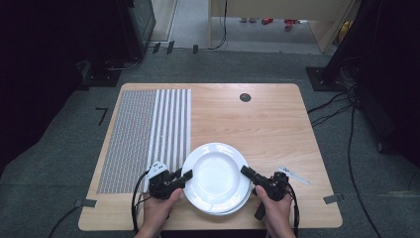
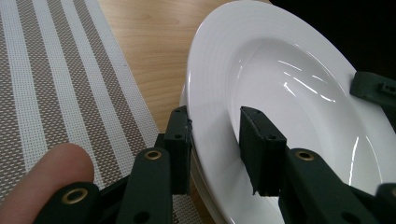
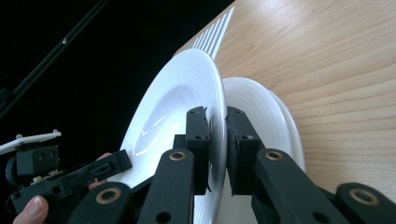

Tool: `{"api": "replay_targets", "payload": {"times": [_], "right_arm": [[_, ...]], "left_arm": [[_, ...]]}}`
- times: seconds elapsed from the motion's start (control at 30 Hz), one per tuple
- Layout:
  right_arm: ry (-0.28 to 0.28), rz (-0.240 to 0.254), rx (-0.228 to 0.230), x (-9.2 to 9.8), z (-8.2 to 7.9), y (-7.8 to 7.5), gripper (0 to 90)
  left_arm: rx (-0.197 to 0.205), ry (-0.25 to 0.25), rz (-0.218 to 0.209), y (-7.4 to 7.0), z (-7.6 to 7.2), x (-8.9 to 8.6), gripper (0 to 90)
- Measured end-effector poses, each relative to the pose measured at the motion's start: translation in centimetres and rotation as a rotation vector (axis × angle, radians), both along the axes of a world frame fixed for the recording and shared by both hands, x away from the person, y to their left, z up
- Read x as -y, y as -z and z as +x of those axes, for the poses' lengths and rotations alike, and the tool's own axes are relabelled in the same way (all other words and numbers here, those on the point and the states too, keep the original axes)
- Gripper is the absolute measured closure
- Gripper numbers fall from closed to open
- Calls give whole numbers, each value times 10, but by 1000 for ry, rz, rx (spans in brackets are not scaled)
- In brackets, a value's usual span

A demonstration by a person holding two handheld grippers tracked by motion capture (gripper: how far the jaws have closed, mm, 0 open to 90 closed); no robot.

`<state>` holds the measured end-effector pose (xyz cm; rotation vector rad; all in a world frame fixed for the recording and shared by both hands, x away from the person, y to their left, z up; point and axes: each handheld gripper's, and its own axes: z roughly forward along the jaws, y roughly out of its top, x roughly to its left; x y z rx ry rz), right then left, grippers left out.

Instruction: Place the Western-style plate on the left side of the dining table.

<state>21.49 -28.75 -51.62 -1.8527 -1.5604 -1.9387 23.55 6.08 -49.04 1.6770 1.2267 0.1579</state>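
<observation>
Both grippers are on the top plate (image 1: 216,173) at the near edge of the desk (image 1: 267,124). The left gripper (image 2: 215,144) has its fingers astride the plate's left rim, not quite pinched in its own view. The right gripper (image 3: 215,140) has its fingers clamped tight on the right rim. The right gripper view reveals what the high view barely hints at: two more plates (image 3: 261,116) stacked beneath, three in all. One striped placemat (image 1: 148,134) lies left, and one small white utensil (image 1: 293,175) lies right.
</observation>
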Motion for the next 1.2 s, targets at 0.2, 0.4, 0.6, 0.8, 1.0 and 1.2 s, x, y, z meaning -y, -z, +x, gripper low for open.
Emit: {"api": "replay_targets", "payload": {"times": [0.2,0.4,0.6,0.8,1.0,1.2], "right_arm": [[5,11,2,-4,3,-8,833],[-16,-1,28,-12,10,-17,832],[-52,9,37,-22,18,-26,831],[-61,6,51,-29,29,-38,836],[-98,9,63,-41,43,-52,849],[-123,-7,74,-54,58,-65,851]], "left_arm": [[-19,-17,-44,-4,2,-6,680],[-12,-54,-56,-15,6,-15,698],[1,-74,-76,-27,10,-25,710],[-9,-89,-88,-35,16,-33,708],[-20,-115,-103,-43,27,-46,705],[-25,-144,-106,-53,36,-59,702]]}}
